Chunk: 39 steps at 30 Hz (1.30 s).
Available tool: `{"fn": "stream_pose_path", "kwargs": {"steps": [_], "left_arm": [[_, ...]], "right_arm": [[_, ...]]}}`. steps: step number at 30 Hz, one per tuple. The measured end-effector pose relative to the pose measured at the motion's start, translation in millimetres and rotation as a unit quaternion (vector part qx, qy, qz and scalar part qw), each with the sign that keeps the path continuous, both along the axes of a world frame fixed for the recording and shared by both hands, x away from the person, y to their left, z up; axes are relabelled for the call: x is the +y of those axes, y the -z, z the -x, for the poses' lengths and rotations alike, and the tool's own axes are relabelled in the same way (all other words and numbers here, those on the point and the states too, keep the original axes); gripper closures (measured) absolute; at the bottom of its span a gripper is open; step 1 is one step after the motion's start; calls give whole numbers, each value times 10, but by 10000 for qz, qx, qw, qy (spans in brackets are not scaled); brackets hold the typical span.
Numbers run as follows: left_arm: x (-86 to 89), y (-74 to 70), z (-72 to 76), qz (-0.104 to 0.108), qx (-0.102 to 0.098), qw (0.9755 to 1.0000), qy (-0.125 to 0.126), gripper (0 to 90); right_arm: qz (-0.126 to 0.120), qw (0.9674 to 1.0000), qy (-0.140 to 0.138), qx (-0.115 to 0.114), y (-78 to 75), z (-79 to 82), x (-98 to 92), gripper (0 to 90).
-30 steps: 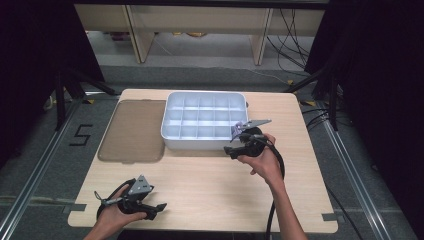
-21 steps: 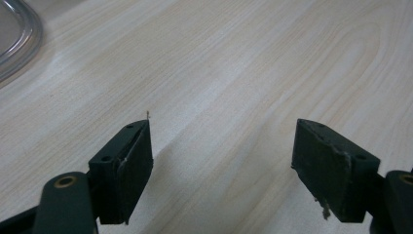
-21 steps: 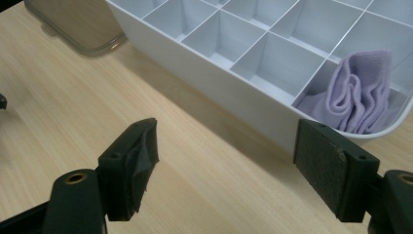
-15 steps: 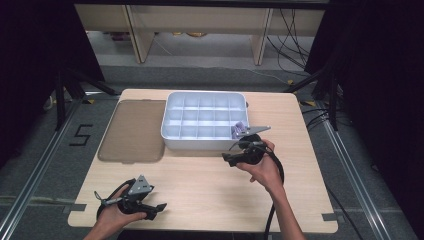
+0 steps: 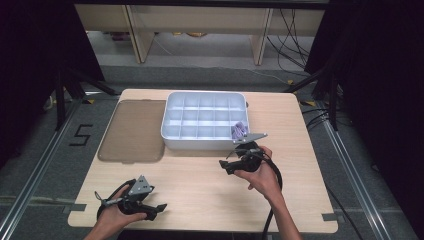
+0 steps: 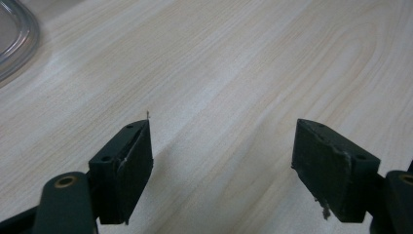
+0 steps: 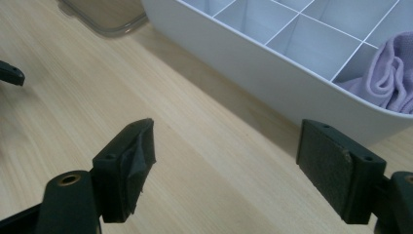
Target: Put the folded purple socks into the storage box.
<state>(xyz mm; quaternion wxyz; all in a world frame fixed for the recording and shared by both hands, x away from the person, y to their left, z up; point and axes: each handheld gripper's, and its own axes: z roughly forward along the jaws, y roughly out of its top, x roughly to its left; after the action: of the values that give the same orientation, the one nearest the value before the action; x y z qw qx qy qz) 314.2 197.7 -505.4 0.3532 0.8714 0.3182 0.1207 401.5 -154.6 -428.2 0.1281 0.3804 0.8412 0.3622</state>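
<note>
A white divided tray (image 5: 172,131) stands at the table's middle. A crumpled purple cloth (image 5: 239,130) lies in its near right compartment, also seen as purple cloth (image 7: 389,78) in the right gripper view behind the tray wall (image 7: 272,83). My right gripper (image 5: 226,161) hovers over bare wood just in front of the tray, open and empty, jaws pointing left (image 7: 226,146). My left gripper (image 5: 156,211) rests near the table's front left edge, open with nothing between its jaws (image 6: 221,141).
A brownish translucent lid (image 5: 132,130) lies flat left of the tray; its corner (image 7: 102,17) shows in the right gripper view and its rim (image 6: 14,39) in the left gripper view. Bare wood spans the front half of the table (image 5: 200,200).
My right gripper has drawn back from the tray's near right corner toward the front of the table and turned left. The purple cloth stays in its compartment. The left gripper has not moved.
</note>
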Motion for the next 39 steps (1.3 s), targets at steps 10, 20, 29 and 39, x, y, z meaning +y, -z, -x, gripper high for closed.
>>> {"fn": "stream_pose_path", "kwargs": {"steps": [10, 20, 29, 39], "left_arm": [[-13, 4, 15, 68, 83, 9999, -48, 221], [-12, 4, 11, 43, 60, 10000, -41, 221], [-17, 4, 15, 46, 31, 10000, 4, 221], [-12, 1, 9, -1, -25, 10000, 8, 221]], "right_arm": [[-90, 9999, -30, 72, 50, 143, 26, 228], [-138, 9998, -103, -30, 115, 269, 45, 219], [-157, 9998, -144, 11, 204, 365, 50, 215], [-98, 9996, -227, 157, 291, 464, 48, 205]]}}
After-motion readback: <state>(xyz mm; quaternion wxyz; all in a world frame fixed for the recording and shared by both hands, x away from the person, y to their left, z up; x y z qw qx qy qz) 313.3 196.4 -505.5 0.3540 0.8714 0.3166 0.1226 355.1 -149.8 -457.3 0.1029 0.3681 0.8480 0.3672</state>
